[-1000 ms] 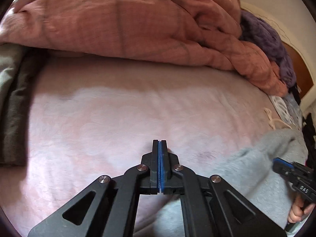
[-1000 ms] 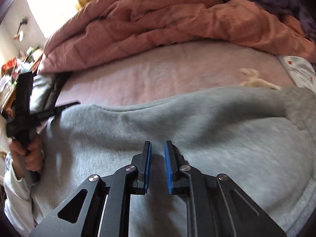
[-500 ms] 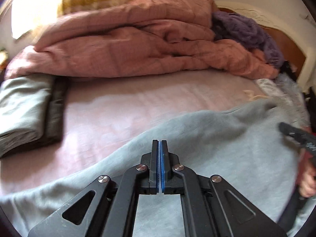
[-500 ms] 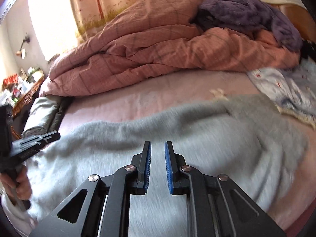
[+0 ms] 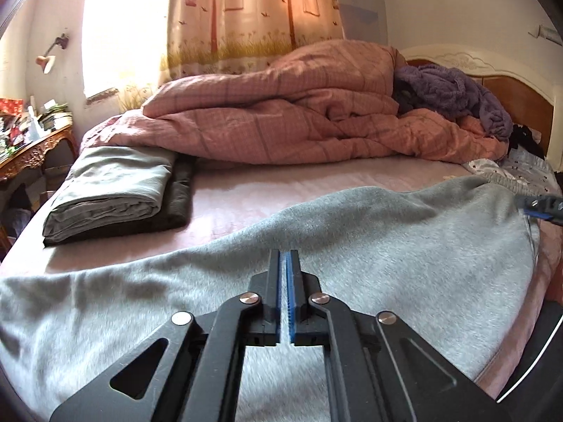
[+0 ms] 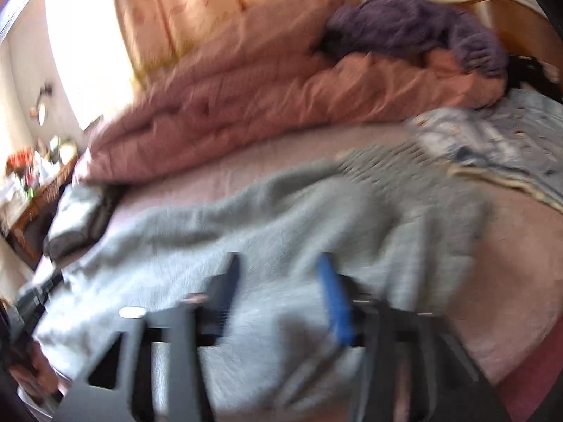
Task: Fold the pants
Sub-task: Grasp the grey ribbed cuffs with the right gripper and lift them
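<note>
Left gripper point(image 5: 283, 263): black two-finger tool, blue pads. Jaws opening, only a thin slit between them so far; nothing between them. It hangs over the grey fleece pants point(image 5: 352, 246) without gripping them.

Right gripper point(image 6: 281, 274): same make, badly blurred in its own view. Jaws opening, already wide apart. The grey fleece shows in the gap, but the pads do not press on it. Its blue-padded tip also shows in the left wrist view, over the right end of the pants.

Pants: spread flat along the near edge of the bed, on the pale pink sheet point(image 5: 281, 190). Ribbed waistband point(image 6: 380, 161) toward the headboard end, the rest running toward the foot-end corner.

Around:
- Folded sage-green cloth point(image 5: 112, 186) stacked on a folded dark one, at the foot-end edge, well apart from the pants.
- Rumpled pink checked quilt point(image 5: 299, 116) heaped along the far edge of the bed.
- Fuzzy purple blanket point(image 5: 454, 95) on the quilt, near the cream and brown wooden headboard point(image 5: 499, 84).
- Pale printed fabric point(image 6: 492, 140) just beyond the waistband.
- Curtain printed with trees and birdcages point(image 5: 253, 10) beside a bright window.
- Carved wooden side table point(image 5: 31, 151), cluttered, beyond the foot-end corner.
- A person's hand point(image 6: 35, 369) at the lower left of the right wrist view, blurred.

No writing readable.
</note>
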`<state>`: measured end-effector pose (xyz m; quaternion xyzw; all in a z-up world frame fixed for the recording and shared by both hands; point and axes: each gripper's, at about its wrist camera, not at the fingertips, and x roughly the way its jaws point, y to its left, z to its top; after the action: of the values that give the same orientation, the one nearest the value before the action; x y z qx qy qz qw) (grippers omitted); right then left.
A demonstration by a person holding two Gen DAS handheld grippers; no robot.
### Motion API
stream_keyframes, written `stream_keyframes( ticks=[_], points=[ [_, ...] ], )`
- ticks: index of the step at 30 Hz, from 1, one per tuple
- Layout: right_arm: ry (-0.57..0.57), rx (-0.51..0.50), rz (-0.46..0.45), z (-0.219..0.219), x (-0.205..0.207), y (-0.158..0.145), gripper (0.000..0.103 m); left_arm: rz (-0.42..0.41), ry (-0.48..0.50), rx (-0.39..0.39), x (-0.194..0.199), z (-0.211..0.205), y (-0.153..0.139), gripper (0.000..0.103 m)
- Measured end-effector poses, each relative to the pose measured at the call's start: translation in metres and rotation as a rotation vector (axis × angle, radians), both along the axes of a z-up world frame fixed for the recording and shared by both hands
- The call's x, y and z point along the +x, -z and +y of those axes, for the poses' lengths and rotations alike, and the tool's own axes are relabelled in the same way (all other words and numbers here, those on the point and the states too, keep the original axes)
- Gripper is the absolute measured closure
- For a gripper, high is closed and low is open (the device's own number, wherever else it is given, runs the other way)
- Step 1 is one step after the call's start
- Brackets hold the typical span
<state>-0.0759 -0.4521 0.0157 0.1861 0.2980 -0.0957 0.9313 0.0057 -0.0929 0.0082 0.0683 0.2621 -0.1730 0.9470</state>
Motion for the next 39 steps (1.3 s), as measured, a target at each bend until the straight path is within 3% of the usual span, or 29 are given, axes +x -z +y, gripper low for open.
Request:
stream_keyframes(
  ticks=[3,5,7,12,16,24,29,33,35,37,39],
  points=[
    [0.067,-0.005,-0.046,-0.025,-0.032,-0.011,0.040,-0.058,-0.056,-0.018,-0.017,0.004,0.010,0.080],
    [0.090,0.065,-0.052,-0.046,-0.049,-0.011,0.040,-0.078,-0.085,-0.014,-0.023,0.005,0.019,0.061],
    [0.084,0.156,-0.041,-0.064,-0.060,-0.006,0.038,-0.071,-0.095,-0.027,-0.025,0.008,0.023,0.052],
    [0.051,0.275,0.010,-0.089,-0.063,0.021,0.036,-0.091,-0.120,-0.077,-0.026,0.018,0.025,0.041],
    [0.042,0.344,0.039,-0.100,-0.058,0.046,0.035,-0.069,-0.145,-0.072,-0.022,0.018,0.031,0.025],
    [-0.024,0.400,-0.036,-0.110,-0.037,0.063,0.030,-0.016,-0.160,-0.047,-0.015,0.013,0.039,0.023],
    [-0.053,0.484,-0.142,-0.119,-0.031,0.069,0.017,0.016,-0.162,-0.084,-0.011,0.019,0.042,0.023],
    [-0.058,0.412,-0.045,-0.113,-0.002,0.064,0.009,0.026,-0.160,-0.077,-0.010,0.017,0.043,0.023],
    [-0.020,0.412,-0.005,-0.116,0.013,0.065,0.009,0.030,-0.158,-0.081,-0.010,0.018,0.044,0.023],
    [0.040,0.423,-0.023,-0.119,0.021,0.065,0.009,0.034,-0.158,-0.092,-0.009,0.020,0.043,0.023],
    [0.048,0.361,0.000,-0.114,0.029,0.062,0.026,0.039,-0.159,-0.102,-0.009,0.021,0.044,0.023]
  ],
)
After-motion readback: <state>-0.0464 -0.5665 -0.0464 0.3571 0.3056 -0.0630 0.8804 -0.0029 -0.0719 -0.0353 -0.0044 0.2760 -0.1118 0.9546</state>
